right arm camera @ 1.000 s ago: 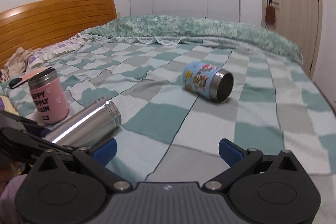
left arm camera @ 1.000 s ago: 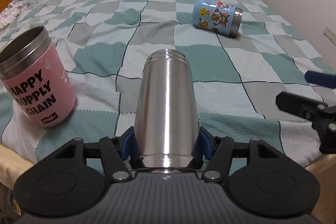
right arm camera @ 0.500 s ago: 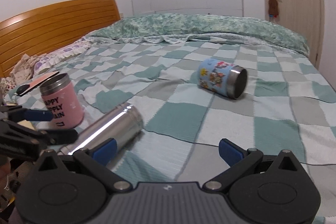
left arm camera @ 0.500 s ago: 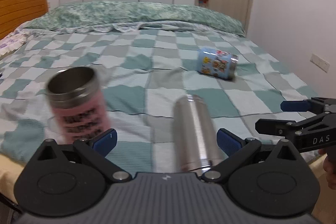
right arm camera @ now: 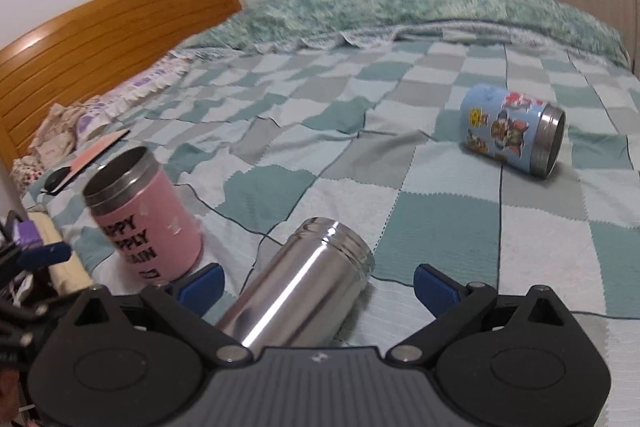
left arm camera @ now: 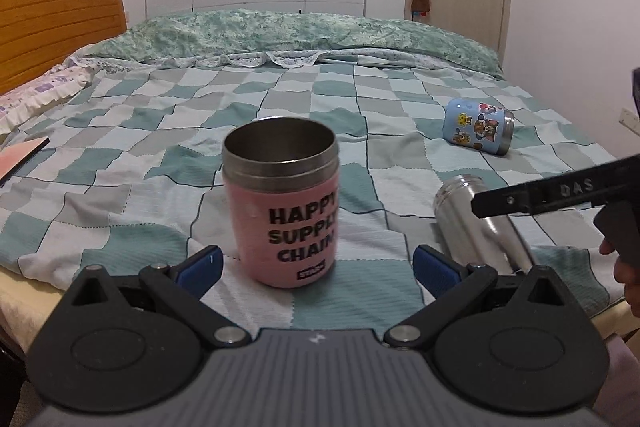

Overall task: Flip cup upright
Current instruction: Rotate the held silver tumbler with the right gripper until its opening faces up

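A pink cup [left arm camera: 282, 203] lettered HAPPY SUPPLY CHAIN stands upright on the checked bedspread; it also shows in the right wrist view [right arm camera: 142, 223]. A plain steel cup [right arm camera: 298, 287] lies on its side next to it, also in the left wrist view [left arm camera: 476, 219]. A blue cartoon cup [right arm camera: 514, 131] lies on its side farther back, seen too in the left wrist view [left arm camera: 478, 127]. My left gripper [left arm camera: 316, 269] is open, its fingers either side of the pink cup's base. My right gripper [right arm camera: 318, 285] is open with the steel cup between its fingers.
The bed's near edge [left arm camera: 24, 291] runs just below the cups. A wooden headboard [right arm camera: 100, 31] stands at the left, with a pink book [right arm camera: 100, 151] and pillows beside it. A folded green quilt [left arm camera: 300, 31] lies across the far end.
My left gripper let go of the steel cup, opened and swung left to face the pink cup. My right gripper moved left and now straddles the steel cup.
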Available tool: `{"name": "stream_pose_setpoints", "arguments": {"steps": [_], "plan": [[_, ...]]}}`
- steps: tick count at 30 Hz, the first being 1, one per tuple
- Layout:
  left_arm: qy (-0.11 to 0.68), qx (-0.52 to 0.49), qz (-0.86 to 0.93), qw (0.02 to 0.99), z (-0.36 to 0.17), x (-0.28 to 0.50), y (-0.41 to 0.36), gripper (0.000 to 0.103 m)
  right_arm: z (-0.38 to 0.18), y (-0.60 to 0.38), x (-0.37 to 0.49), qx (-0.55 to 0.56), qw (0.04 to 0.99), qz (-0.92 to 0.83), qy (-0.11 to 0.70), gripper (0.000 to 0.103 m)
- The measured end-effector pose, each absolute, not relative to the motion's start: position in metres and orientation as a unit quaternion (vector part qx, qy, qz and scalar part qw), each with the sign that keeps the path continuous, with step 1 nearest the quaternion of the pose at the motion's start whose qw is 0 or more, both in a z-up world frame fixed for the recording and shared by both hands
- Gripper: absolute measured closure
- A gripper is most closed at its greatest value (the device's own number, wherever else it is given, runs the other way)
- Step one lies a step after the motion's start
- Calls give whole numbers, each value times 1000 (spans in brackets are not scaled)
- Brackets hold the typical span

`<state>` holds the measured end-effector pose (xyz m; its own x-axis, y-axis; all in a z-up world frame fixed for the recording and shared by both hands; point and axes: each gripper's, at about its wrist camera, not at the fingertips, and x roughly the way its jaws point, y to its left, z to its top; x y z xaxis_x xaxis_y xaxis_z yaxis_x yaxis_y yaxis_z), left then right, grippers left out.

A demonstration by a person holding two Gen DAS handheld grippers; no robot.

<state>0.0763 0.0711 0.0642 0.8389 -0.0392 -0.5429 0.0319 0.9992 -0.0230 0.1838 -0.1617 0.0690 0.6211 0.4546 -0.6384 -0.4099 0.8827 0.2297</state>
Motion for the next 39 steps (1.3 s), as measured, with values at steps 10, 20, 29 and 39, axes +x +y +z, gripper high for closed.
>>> {"name": "stream_pose_setpoints", "arguments": {"steps": [10, 20, 29, 39], "plan": [[291, -12, -38, 956, 49, 89, 84, 0, 44, -150, 211, 78, 875, 214, 427, 12], [286, -39, -34, 957, 45, 87, 102, 0, 29, -156, 224, 165, 845, 230, 453, 33], [274, -57, -23, 960, 51, 79, 111, 0, 72, -155, 175, 117, 899, 286, 311, 40], [265, -61, -5, 962, 60, 65, 115, 0, 104, -120, 155, 30, 939, 303, 158, 42]]}}
